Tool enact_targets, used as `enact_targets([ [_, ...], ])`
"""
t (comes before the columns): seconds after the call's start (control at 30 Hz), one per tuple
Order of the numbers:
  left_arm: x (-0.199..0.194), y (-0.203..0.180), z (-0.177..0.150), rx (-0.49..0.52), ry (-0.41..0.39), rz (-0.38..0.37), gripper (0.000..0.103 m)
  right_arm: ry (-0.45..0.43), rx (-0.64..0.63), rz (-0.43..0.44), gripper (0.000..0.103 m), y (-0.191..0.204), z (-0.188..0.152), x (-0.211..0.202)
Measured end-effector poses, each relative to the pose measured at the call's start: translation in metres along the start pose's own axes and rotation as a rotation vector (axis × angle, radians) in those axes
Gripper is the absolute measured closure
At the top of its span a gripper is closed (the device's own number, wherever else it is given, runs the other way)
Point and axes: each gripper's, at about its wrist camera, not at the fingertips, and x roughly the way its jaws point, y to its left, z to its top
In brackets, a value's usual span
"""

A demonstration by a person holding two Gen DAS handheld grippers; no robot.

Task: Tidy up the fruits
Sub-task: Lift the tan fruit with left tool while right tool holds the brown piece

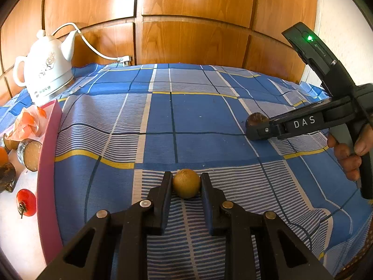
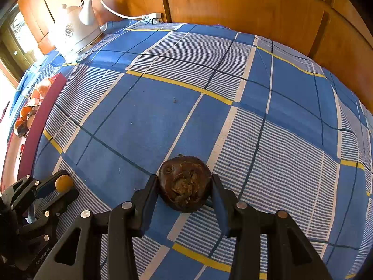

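My left gripper (image 1: pixel 186 179) is shut on a small yellow-brown round fruit (image 1: pixel 186 183), low over the blue checked cloth; the fruit also shows in the right wrist view (image 2: pixel 63 183). My right gripper (image 2: pixel 184 179) is shut on a dark brown water chestnut (image 2: pixel 184 183), also low over the cloth; in the left wrist view it shows at the right with the chestnut (image 1: pixel 256 117) between its fingers. A pink-walled tray (image 1: pixel 47 154) at the left holds a red tomato (image 1: pixel 26 201), cut brown pieces (image 1: pixel 31 151) and orange fruit.
A white electric kettle (image 1: pixel 45 66) with a cord stands at the back left. Wooden panels (image 1: pixel 195 18) close the back. An orange plastic bag (image 1: pixel 29 122) lies in the tray's far end. The blue checked cloth (image 1: pixel 198 116) covers the table.
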Motion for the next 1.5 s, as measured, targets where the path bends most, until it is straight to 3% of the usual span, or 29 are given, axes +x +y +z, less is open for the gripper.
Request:
enact_targets([
  [0.43, 0.0, -0.004, 0.001, 0.024, 0.004, 0.025, 0.079, -0.001, 0.035, 0.017, 0.057, -0.003, 0.002, 0.001],
  [0.7, -0.001, -0.007, 0.006, 0.03, 0.039, 0.038, 0.079, -0.014, -0.041, -0.035, 0.058, 0.007, -0.001, 0.002],
  [1.1, -0.042, -0.009, 0.02, 0.016, -0.002, 0.01, 0.079, -0.017, -0.073, -0.052, 0.058, 0.009, -0.003, 0.002],
  [1.33, -0.073, 0.016, 0.031, -0.046, -0.036, 0.02, 0.079, -0.021, -0.087, -0.062, 0.059, 0.011, -0.003, 0.002],
  [1.5, -0.1, 0.067, 0.029, -0.151, -0.057, 0.069, 0.079, -0.023, -0.09, -0.064, 0.059, 0.01, -0.002, 0.002],
])
